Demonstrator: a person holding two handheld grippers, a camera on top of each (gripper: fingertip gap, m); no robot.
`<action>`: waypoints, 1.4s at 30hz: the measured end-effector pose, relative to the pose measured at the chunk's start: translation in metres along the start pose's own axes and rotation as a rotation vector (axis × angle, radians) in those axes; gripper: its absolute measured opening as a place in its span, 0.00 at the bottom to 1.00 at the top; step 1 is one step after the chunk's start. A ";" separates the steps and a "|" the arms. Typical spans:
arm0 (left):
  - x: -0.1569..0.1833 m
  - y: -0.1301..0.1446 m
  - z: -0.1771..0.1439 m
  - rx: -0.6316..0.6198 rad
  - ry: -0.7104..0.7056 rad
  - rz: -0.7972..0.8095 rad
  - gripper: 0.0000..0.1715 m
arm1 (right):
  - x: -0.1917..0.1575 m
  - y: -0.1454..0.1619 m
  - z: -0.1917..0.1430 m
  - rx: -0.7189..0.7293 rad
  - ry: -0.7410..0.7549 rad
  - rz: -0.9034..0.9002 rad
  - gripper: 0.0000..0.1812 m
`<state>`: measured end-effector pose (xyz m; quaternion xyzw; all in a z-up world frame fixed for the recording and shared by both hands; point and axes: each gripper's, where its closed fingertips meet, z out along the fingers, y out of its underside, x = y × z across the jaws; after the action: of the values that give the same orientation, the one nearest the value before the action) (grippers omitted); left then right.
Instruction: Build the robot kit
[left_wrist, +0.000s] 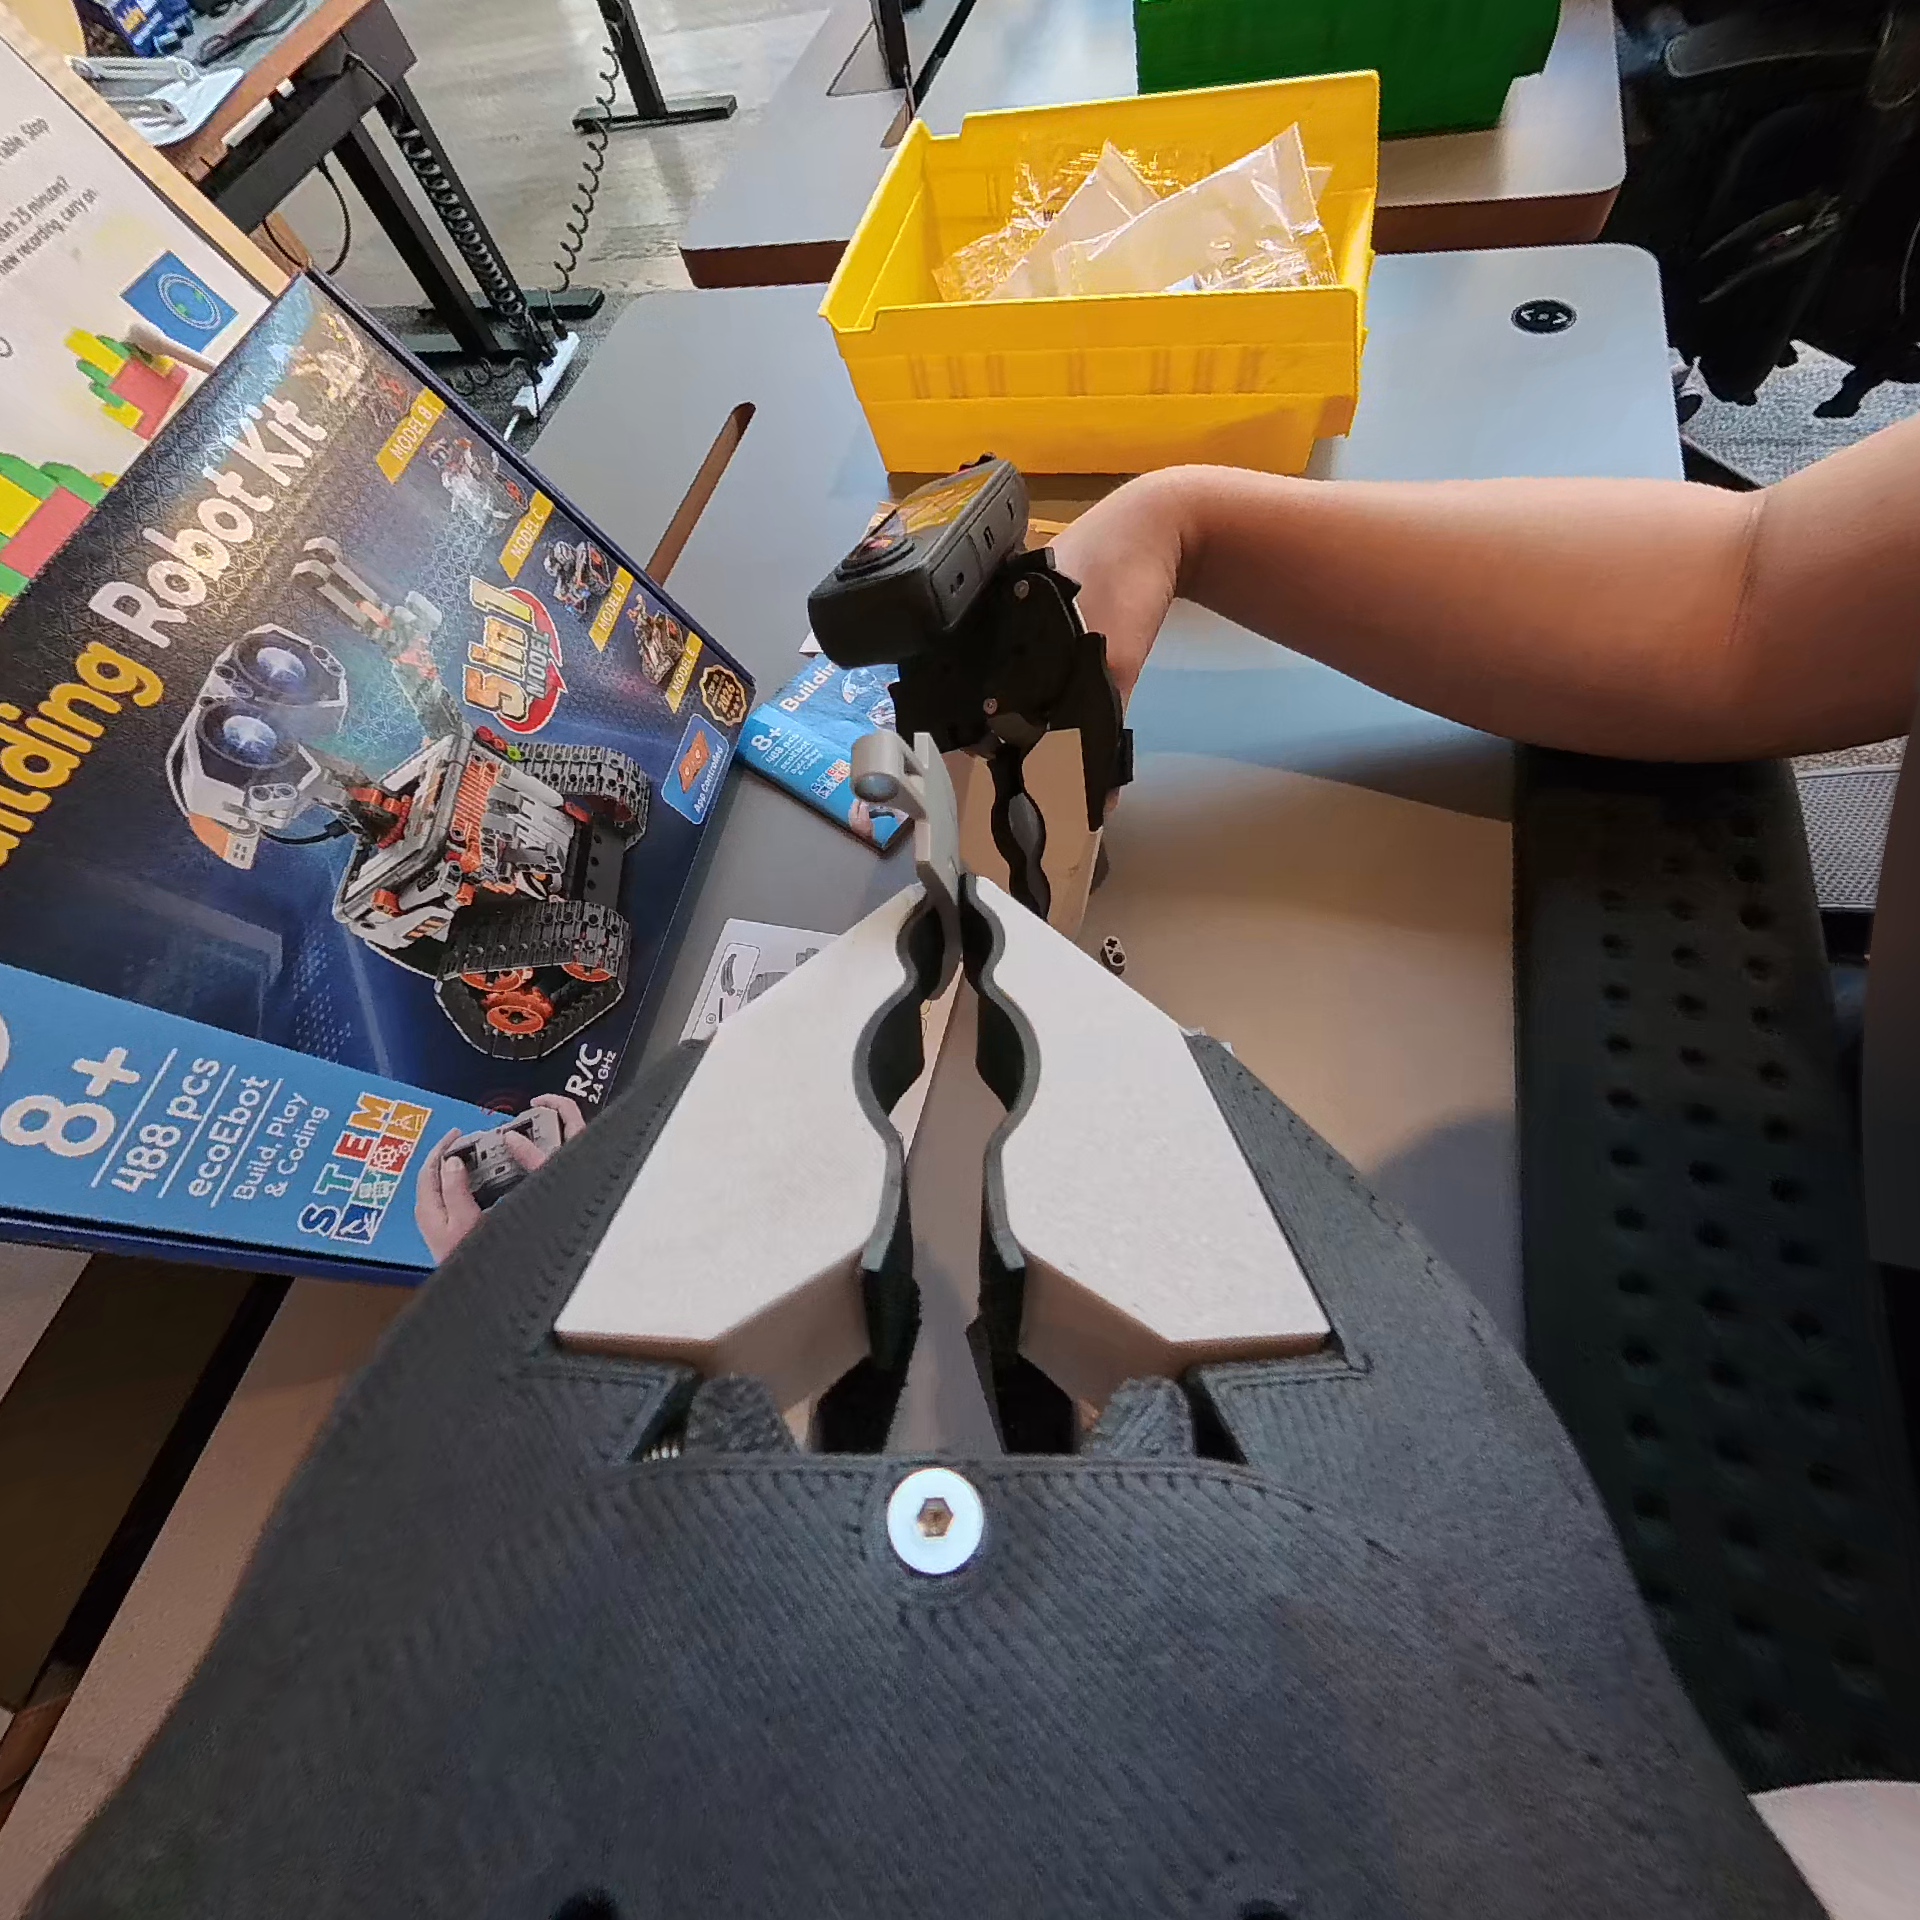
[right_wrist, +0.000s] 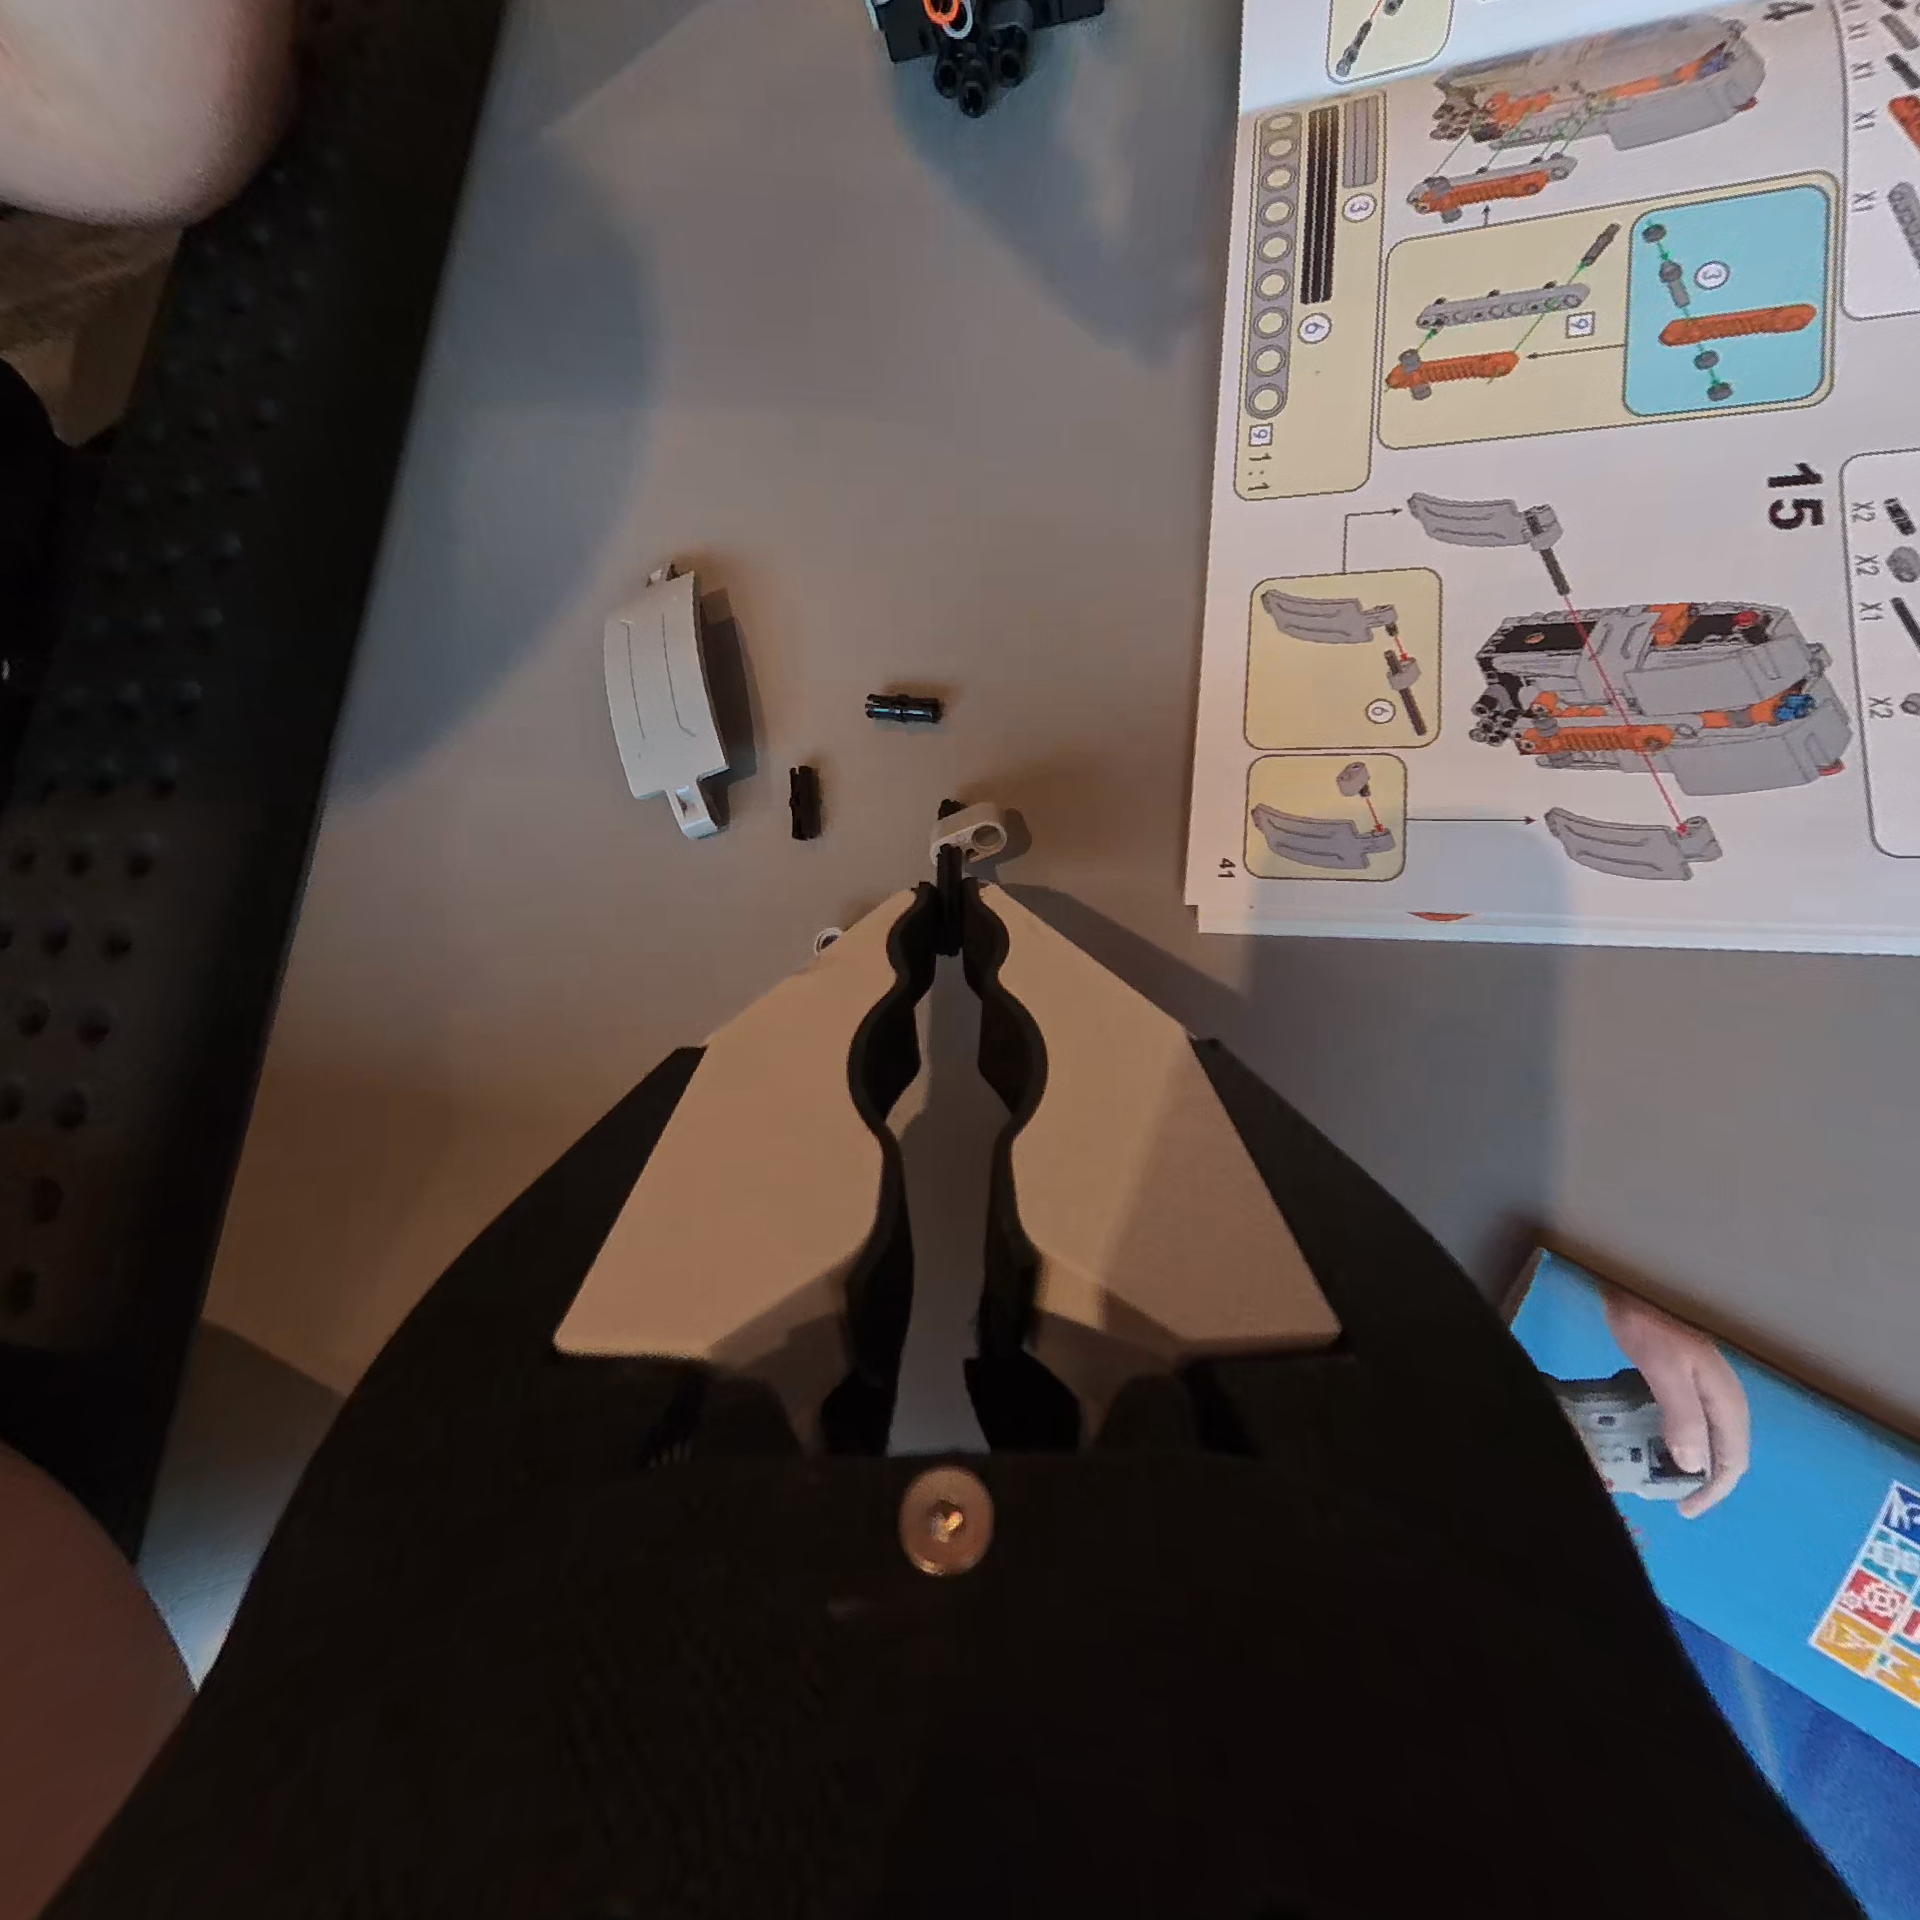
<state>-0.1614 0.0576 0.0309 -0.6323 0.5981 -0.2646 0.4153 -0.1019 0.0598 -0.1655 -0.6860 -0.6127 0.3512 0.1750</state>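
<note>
Grey table (right_wrist: 831, 416); right tool (right_wrist: 948, 914) pinches black axle (right_wrist: 949, 883) bearing pale connector (right_wrist: 971, 828)

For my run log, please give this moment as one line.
left gripper: shut on grey curved piece | right gripper: shut on black pin with small grey connector | table: loose pins, manual

Office-like workroom, indicated by rows of grey desks (left_wrist: 1434, 436), a yellow parts bin (left_wrist: 1101, 353), a power strip (left_wrist: 545, 374) seen on the floor

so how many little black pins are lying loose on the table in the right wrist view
2. One black pin lies flat ahead of the fingers; the other is nearer, beside the curved grey panel. More may hide under the right gripper.
</note>
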 end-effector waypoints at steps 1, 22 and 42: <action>0.000 0.000 0.000 0.000 0.000 0.000 0.00 | 0.000 0.001 0.001 -0.007 -0.002 0.003 0.01; 0.000 0.002 0.000 -0.012 0.001 -0.003 0.00 | 0.000 0.005 0.002 -0.015 -0.015 0.017 0.01; -0.001 0.006 0.000 -0.038 -0.010 -0.001 0.00 | 0.000 0.009 0.004 -0.030 -0.020 0.027 0.01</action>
<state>-0.1644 0.0589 0.0259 -0.6416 0.6008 -0.2502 0.4061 -0.0981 0.0577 -0.1740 -0.6933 -0.6103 0.3510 0.1540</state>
